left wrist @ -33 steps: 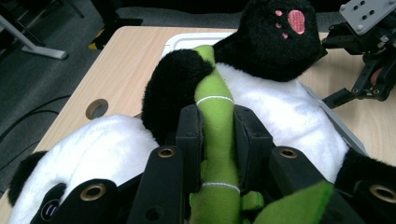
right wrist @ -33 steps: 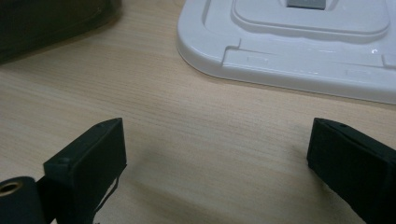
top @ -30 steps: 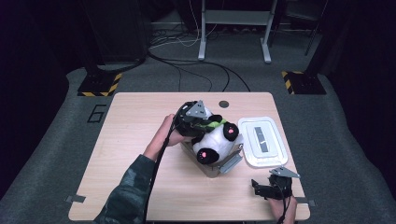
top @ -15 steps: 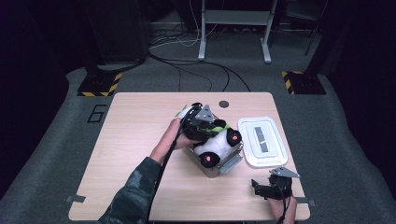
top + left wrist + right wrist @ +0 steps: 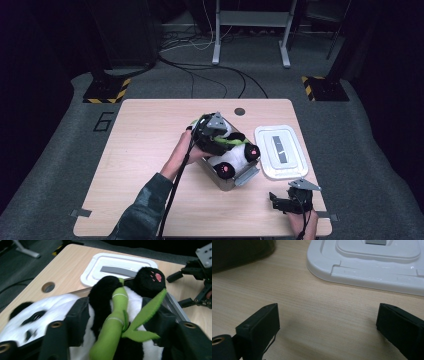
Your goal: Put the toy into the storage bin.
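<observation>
Left tongs (image 5: 216, 134) were sitting right on top of the stuffed panda (image 5: 231, 154), and their jaws had just been opening, with the toy's belly and the green bamboo stalk (image 5: 113, 322) between them. From the left gripper view the pads stood off to either side of the plush and didn't look like they were squeezing it, so I'd call that a let-go, not a grip. Right tongs (image 5: 290, 201) were parked near the front right corner of the table (image 5: 145, 150), jaws wide apart with nothing but bare wood between them, close to the white lid (image 5: 280, 150) lying flat beside the bin.

The panda was lying in the small metal-looking bin (image 5: 235, 177) in the middle of the table, more piled on top than tucked in: its black feet with the pink pads (image 5: 155, 277) stuck out over the rim toward the lid, and its head (image 5: 32, 315) hung out the other way.

Handling-wise, my guess is it's light and very squishy, so no worry about breaking it, but it will give under the pads and spring back out when released. Fur is grippy enough, not slippery. I'd grab it across the belly or a fat limb, where there's stuffing to bite into. The bamboo is thin and floppy, so pinching that would probably just drag the toy around by a dangling bit.
</observation>
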`<state>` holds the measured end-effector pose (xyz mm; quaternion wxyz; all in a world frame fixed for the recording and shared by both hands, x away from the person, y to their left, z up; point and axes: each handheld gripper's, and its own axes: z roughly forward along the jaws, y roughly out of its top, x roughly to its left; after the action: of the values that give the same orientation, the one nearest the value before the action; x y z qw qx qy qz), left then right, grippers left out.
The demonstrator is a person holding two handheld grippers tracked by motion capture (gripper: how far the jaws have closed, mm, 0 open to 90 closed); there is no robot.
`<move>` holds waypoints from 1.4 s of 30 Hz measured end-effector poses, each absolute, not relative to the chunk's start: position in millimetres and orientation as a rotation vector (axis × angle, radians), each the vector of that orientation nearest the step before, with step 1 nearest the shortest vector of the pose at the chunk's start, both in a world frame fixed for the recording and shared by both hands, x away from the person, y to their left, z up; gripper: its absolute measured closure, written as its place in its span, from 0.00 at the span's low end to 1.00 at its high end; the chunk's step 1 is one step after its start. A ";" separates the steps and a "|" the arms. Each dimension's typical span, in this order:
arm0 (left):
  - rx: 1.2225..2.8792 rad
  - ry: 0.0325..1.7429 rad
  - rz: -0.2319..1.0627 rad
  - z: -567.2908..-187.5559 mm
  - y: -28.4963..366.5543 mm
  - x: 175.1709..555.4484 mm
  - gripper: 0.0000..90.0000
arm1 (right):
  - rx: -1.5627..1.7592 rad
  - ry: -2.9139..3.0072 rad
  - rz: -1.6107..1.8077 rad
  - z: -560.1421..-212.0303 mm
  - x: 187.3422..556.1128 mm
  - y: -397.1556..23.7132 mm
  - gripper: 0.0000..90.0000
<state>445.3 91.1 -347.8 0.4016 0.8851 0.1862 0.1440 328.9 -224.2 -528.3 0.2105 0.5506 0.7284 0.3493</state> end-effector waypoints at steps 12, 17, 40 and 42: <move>2.275 0.583 0.463 -363.1 79.4 437.1 0.30 | 1.534 2.022 0.974 -528.3 328.9 -224.3 0.04; 2.311 0.588 0.482 -375.4 71.7 438.8 0.29 | 1.531 2.025 0.975 -528.3 328.8 -224.7 0.04; 2.199 0.680 0.393 -363.6 106.1 434.8 0.25 | 1.532 2.025 0.980 -528.3 329.0 -224.9 0.04; 2.221 0.710 0.389 -370.6 108.2 436.9 0.24 | 1.533 2.025 0.979 -528.3 329.0 -224.9 0.04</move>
<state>436.9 108.2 -370.6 0.3790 0.8694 0.2780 0.1523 329.0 -224.9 -528.3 0.2084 0.5507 0.7277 0.3517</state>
